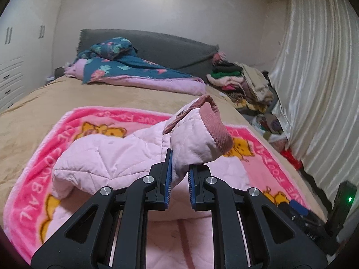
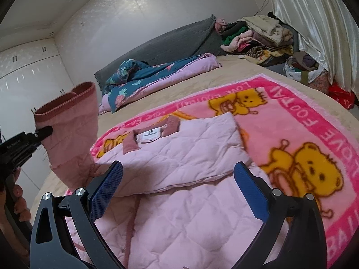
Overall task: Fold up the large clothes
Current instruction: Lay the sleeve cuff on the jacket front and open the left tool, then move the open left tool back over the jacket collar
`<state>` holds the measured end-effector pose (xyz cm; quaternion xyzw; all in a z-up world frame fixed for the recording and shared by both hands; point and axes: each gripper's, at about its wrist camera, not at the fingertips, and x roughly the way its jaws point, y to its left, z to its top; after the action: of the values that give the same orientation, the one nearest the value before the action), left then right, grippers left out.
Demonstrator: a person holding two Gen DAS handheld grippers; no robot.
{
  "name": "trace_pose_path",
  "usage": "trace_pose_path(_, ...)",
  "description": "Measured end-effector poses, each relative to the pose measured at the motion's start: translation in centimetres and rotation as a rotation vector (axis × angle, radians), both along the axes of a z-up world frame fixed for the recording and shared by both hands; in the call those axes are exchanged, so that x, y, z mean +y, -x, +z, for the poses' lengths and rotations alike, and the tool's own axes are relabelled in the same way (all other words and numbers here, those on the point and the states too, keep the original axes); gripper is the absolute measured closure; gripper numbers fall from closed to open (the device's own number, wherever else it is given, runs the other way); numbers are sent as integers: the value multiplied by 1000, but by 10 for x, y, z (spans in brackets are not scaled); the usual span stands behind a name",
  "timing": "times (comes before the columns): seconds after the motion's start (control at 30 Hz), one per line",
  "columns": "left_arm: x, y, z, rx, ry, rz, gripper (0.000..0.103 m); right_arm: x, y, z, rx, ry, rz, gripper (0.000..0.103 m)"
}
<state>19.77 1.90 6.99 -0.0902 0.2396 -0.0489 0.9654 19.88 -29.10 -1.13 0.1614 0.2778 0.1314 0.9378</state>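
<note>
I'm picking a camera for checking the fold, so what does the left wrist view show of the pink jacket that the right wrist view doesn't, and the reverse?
Only the left wrist view shows the left gripper from behind, its blue pads pinching the quilted sleeve just below the ribbed cuff.

Only the right wrist view shows the jacket's collar and label, the body lying flat, and the right gripper open above it, holding nothing.

Both show the raised sleeve, the pink bear blanket under the jacket, and the pile of clothes by the curtain.

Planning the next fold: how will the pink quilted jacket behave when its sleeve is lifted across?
Probably floppy: the sleeve sags from the left gripper. The quilted jacket looks puffy, so folds may spring back. It is likely light, and should slide little on the fleecy blanket.
</note>
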Motion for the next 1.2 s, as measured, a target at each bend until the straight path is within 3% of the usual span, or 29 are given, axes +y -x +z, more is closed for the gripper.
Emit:
trace_pose_path(0.2,-30,-9,-21,36,-56,-104,97,-15,2,-3,10,7,-49,4)
trace_pose_path(0.37,-48,-19,-44,92,-95,-136,96,-28,2,-5,18,4,-85,4)
trace_pose_path(0.5,-65,-21,-58,117,-174,-153,91,-34,2,-5,25,14,-99,4)
trace_pose_path(0.6,-76,-23,-71,145,-231,-164,66,-37,1,-4,28,13,-104,4)
trace_pose_path(0.67,-82,-24,-79,167,-275,-153,42,-39,1,-4,28,13,-108,4)
trace_pose_path(0.77,-88,-29,-98,254,-354,-150,22,-39,2,-2,31,17,-111,4)
trace_pose_path(0.83,-87,-26,-107,290,-380,-160,16,-39,2,-1,28,24,-117,4)
trace_pose_path(0.9,-82,-20,-113,327,-344,-204,9,-39,2,-2,29,22,-125,4)
trace_pose_path(1.03,-65,-9,-109,360,-227,-256,9,-32,-3,-6,52,31,-120,4)
trace_pose_path(1.2,-21,-11,-94,354,-154,-171,9,-13,-7,-10,64,48,-79,4)
